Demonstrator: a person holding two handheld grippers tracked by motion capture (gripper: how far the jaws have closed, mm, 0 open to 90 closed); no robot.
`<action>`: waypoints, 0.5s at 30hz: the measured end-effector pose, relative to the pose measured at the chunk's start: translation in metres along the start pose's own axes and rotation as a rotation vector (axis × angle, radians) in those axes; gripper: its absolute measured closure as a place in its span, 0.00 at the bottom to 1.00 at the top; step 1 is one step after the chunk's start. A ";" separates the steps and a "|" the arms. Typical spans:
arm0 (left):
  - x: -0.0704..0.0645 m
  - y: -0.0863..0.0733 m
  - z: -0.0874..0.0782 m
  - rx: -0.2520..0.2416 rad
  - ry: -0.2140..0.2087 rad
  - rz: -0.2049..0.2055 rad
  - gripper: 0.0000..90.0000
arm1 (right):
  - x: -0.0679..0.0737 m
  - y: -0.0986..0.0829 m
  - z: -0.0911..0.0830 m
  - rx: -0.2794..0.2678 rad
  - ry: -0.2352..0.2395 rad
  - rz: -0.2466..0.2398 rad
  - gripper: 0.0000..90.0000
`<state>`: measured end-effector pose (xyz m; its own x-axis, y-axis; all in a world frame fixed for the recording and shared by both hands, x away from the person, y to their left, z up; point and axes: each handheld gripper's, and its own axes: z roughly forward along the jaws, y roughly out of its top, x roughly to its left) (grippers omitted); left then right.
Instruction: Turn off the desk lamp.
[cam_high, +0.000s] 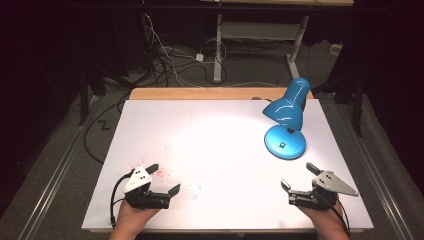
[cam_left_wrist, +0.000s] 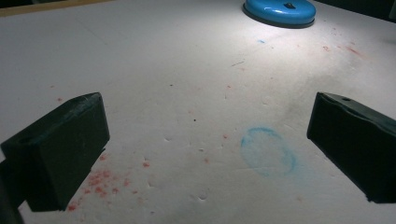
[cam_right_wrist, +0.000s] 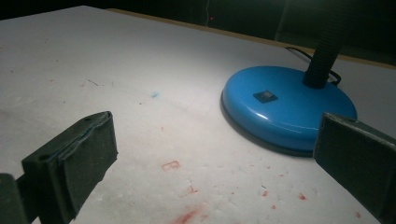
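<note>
A blue desk lamp (cam_high: 287, 112) stands at the right back of the white board (cam_high: 210, 125), lit and shining down on it. Its round base (cam_right_wrist: 287, 109) carries a small square switch (cam_right_wrist: 265, 96) and a black gooseneck. My left gripper (cam_high: 165, 177) rests at the front left, open, with nothing between its jaws. My right gripper (cam_high: 299, 176) rests at the front right, open and empty, a short way in front of the lamp base (cam_high: 284, 142). A faint blue ring mark (cam_left_wrist: 268, 150) lies on the board between the left jaws.
Red specks and smears (cam_left_wrist: 100, 182) stain the board near the left gripper and in front of the lamp (cam_right_wrist: 187, 217). A wooden table edge (cam_high: 200, 93) shows behind the board. Cables (cam_high: 170, 60) and a desk frame (cam_high: 260, 35) lie on the floor beyond.
</note>
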<state>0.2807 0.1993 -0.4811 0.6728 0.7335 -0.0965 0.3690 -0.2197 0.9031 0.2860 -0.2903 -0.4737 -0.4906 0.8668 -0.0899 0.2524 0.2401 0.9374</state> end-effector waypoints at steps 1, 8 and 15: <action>0.000 0.000 0.001 -0.002 0.000 -0.005 0.00 | -0.001 -0.001 0.001 0.006 0.003 -0.002 0.00; 0.001 -0.002 0.004 0.012 0.000 0.003 0.00 | -0.002 0.000 -0.001 0.002 -0.010 -0.008 0.00; 0.003 -0.001 -0.004 -0.016 0.009 0.001 0.00 | -0.004 -0.002 0.000 0.012 -0.017 -0.003 0.00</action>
<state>0.2798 0.2037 -0.4803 0.6673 0.7392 -0.0913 0.3574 -0.2102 0.9100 0.2872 -0.2939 -0.4755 -0.4768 0.8734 -0.0989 0.2607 0.2480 0.9330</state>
